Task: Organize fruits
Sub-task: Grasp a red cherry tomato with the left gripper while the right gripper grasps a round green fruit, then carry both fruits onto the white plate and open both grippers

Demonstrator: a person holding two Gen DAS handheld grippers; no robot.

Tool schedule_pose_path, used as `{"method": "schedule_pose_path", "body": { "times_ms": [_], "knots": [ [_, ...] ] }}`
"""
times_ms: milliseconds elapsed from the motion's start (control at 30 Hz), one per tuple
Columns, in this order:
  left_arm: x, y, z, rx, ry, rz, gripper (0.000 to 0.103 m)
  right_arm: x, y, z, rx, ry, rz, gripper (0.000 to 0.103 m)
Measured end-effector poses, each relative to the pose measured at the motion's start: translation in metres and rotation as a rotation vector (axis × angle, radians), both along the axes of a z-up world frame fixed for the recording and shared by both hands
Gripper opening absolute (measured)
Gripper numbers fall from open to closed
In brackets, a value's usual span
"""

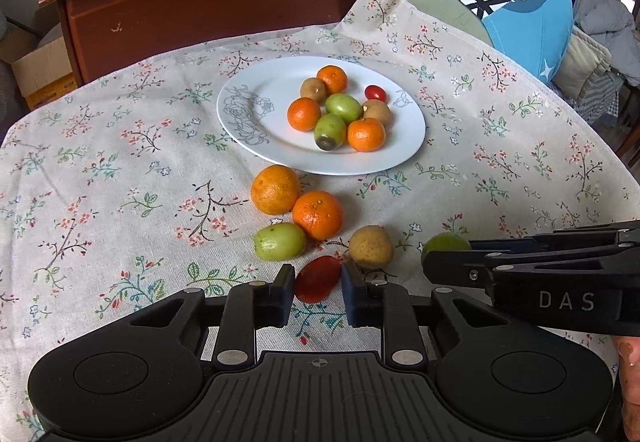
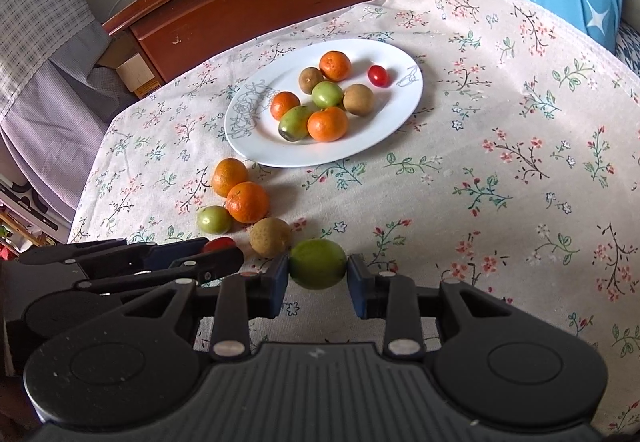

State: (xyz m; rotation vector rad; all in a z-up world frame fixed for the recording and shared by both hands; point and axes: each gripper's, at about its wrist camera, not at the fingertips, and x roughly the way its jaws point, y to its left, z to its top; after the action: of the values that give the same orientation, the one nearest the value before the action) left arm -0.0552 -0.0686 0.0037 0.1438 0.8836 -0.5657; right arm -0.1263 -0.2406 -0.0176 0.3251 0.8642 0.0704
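Green fruit (image 2: 318,263) sits pinched in the right hand-held gripper (image 2: 318,274), near the plate (image 2: 360,150). The left hand-held gripper (image 1: 318,284) brackets a red tomato (image 1: 316,278), jaws apparently touching it; grip uncertain.

Left gripper (image 1: 318,284) jaws bracket red tomato (image 1: 317,279) on floral cloth (image 1: 120,182), small gaps both sides. Right gripper (image 1: 430,262) at green fruit (image 1: 444,243).

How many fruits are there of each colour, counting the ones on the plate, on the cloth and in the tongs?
Round orange mandarins: 5
Smooth green fruits: 4
Rough tan-brown fruits: 3
Small red tomatoes: 2
Total: 14
Eight lie on the white oval plate.
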Motion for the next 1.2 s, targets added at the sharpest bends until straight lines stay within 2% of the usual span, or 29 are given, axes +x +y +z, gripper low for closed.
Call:
{"method": "schedule_pose_path", "body": {
  "times_ms": [233, 600, 733, 1000, 1200],
  "knots": [
    [-0.001, 0.006, 0.01, -0.013, -0.028, 0.032, 0.023, 0.0, 0.004, -0.001, -0.007, -0.002, 0.024, 0.032],
    [0.003, 0.01, 0.042, -0.056, -0.123, 0.046, 0.023, 0.003, 0.004, 0.025, -0.004, -0.118, 0.053, 0.032],
    [0.018, 0.012, 0.054, -0.078, -0.137, 0.058, 0.023, 0.013, -0.003, 0.039, 0.009, -0.163, 0.055, 0.032],
    [0.058, 0.009, 0.062, -0.088, -0.15, 0.056, 0.023, 0.046, -0.016, 0.06, -0.06, -0.253, 0.073, 0.032],
    [0.081, -0.001, 0.055, -0.094, -0.143, 0.036, 0.023, 0.078, -0.025, 0.056, -0.055, -0.243, 0.063, 0.032]
  ]
}}
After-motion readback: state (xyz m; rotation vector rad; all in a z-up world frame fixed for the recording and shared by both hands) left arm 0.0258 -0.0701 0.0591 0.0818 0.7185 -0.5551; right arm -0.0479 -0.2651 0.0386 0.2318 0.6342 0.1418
